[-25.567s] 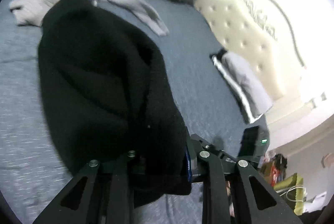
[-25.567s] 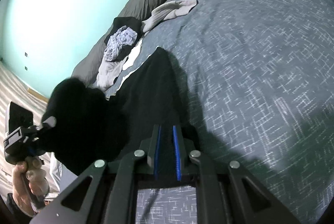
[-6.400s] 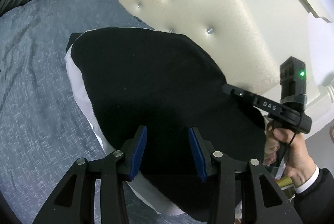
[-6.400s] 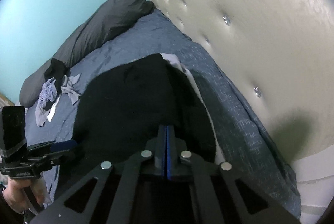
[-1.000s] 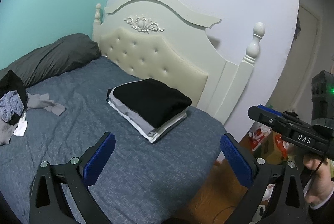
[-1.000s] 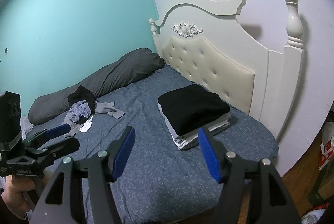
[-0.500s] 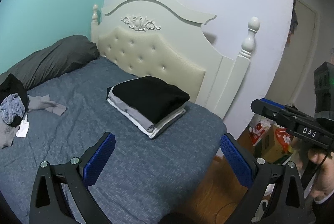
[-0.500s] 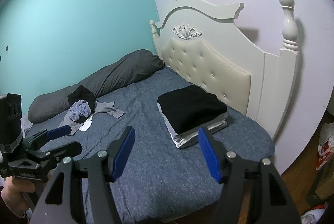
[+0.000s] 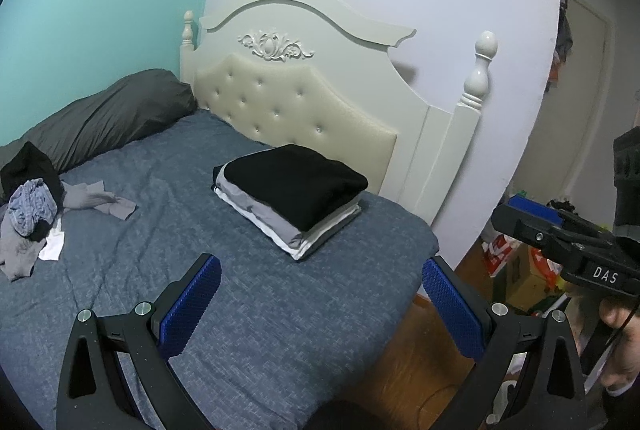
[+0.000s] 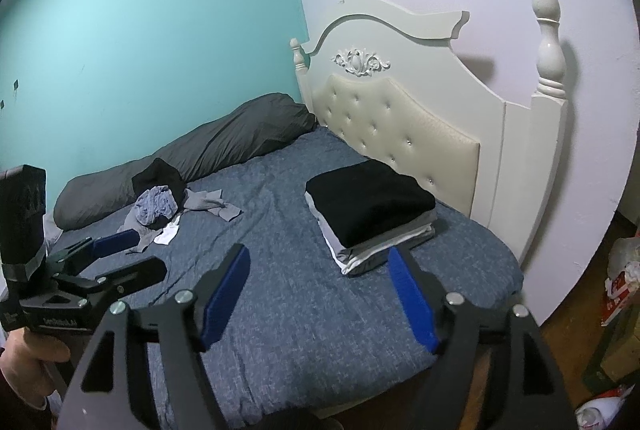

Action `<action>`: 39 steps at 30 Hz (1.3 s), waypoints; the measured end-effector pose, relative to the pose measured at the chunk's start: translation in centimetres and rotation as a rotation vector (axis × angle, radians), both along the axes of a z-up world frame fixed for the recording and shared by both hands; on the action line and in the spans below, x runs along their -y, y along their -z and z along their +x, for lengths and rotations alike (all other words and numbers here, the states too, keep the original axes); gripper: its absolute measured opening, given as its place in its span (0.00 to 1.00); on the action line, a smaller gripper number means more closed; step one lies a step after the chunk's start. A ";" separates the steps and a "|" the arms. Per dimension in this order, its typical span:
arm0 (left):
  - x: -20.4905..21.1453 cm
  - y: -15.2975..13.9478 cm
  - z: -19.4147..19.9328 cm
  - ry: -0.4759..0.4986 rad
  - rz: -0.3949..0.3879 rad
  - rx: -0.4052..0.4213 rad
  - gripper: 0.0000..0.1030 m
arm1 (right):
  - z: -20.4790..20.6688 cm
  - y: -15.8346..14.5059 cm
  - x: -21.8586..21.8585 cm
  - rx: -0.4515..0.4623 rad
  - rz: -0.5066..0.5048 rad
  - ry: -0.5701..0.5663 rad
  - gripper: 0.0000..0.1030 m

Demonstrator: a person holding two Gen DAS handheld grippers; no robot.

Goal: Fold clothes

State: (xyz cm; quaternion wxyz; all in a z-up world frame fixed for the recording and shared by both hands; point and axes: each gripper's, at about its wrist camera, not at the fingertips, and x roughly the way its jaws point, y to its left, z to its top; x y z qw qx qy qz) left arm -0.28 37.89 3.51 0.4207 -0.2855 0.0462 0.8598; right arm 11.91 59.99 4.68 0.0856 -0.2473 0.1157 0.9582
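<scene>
Hovering, both spread empty: left gripper [image 9: 320, 294], right gripper [image 10: 318, 290]; lying on blue bedspread [image 9: 248, 294] beside tufted headboard [image 9: 292, 105]: folded clothes stack [image 9: 290, 193].

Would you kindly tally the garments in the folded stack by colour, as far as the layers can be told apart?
Black: 1, the top garment
Grey: 1, the layer beneath it
White: 1, the bottom layer
Total: 3 distinct layers in the stack; any further thin garments between them cannot be told apart.
</scene>
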 end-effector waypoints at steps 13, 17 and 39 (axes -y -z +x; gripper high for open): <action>0.4 -0.2 1.0 0.028 0.010 0.004 1.00 | 0.3 -0.2 0.6 0.001 0.008 0.004 0.72; 0.6 -0.3 1.0 0.020 0.007 0.000 1.00 | 0.5 -0.2 0.9 0.003 0.013 0.008 0.72; 2.2 0.1 1.3 -0.027 -0.030 -0.010 1.00 | 1.9 1.8 2.7 0.049 0.006 0.042 0.85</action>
